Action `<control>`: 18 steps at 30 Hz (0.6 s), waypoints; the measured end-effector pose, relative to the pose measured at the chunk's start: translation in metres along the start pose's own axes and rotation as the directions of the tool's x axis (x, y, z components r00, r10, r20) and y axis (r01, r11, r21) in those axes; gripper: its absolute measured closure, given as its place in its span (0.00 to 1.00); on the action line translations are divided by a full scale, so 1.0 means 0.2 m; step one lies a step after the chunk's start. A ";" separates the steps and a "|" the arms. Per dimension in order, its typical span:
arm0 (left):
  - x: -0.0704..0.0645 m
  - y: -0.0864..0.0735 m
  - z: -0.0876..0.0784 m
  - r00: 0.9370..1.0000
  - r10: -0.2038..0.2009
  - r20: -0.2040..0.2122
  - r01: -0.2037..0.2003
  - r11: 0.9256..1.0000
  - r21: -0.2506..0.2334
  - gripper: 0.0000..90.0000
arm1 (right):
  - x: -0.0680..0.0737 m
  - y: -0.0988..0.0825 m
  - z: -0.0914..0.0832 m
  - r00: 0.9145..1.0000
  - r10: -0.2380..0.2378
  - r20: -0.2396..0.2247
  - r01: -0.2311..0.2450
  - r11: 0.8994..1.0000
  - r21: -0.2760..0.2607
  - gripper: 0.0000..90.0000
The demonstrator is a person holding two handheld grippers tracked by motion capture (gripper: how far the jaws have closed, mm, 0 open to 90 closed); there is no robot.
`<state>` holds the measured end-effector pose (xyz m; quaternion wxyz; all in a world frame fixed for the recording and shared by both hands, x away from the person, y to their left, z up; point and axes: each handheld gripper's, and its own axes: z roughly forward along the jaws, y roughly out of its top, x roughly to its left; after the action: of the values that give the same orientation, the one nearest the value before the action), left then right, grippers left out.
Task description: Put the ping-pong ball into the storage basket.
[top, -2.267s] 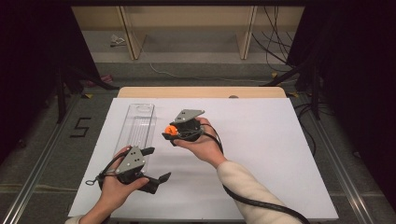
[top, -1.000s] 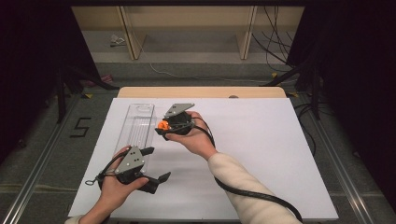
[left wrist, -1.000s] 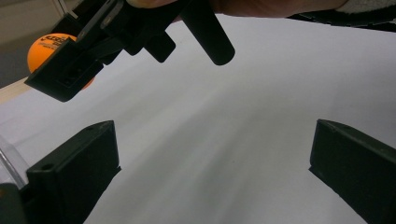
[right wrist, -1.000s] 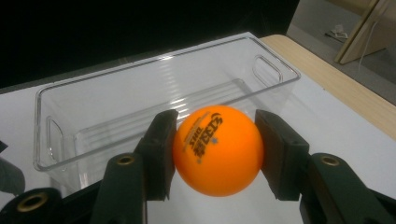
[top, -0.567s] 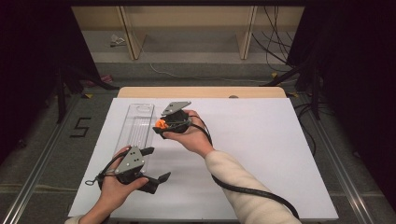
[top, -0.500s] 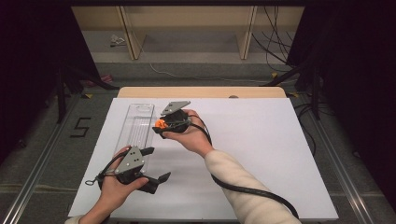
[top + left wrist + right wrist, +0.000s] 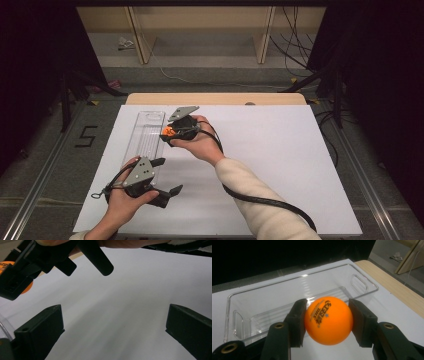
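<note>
Nearest to us, our left gripper [image 7: 159, 176] is hovering over the white tabletop [image 7: 280, 165] just off the near end of the clear tray [image 7: 145, 137], its fingers [image 7: 40, 333] spread wide and grasping nothing. Farther out, our right gripper [image 7: 325, 322] is clenching its fingers [image 7: 298, 322] on an orange ball [image 7: 328, 320] (black print facing us), pads pressing both sides. We are holding the ball beside the tray's long right wall, above the tabletop, not inside the tray.
</note>
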<state>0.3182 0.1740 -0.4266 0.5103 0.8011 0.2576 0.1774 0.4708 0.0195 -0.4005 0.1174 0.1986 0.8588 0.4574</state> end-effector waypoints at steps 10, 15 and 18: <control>0.00 0.00 0.00 1.000 0.006 0.000 -0.006 1.000 0.002 0.01 | 0.01 0.04 0.04 1.000 -0.010 -0.012 0.010 1.000 0.008 0.57; 0.00 0.00 0.00 1.000 0.008 0.000 -0.008 1.000 0.004 0.01 | 0.01 0.04 0.07 1.000 -0.016 -0.015 0.016 1.000 0.020 0.57; 0.00 0.00 0.00 1.000 0.008 0.000 -0.008 1.000 0.006 0.01 | 0.01 0.04 0.08 1.000 -0.014 -0.014 0.014 1.000 0.020 0.57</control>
<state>0.3180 0.1745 -0.4270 0.5073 0.8036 0.2548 0.1787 0.4773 0.0365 -0.4018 0.1125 0.1904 0.8656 0.4493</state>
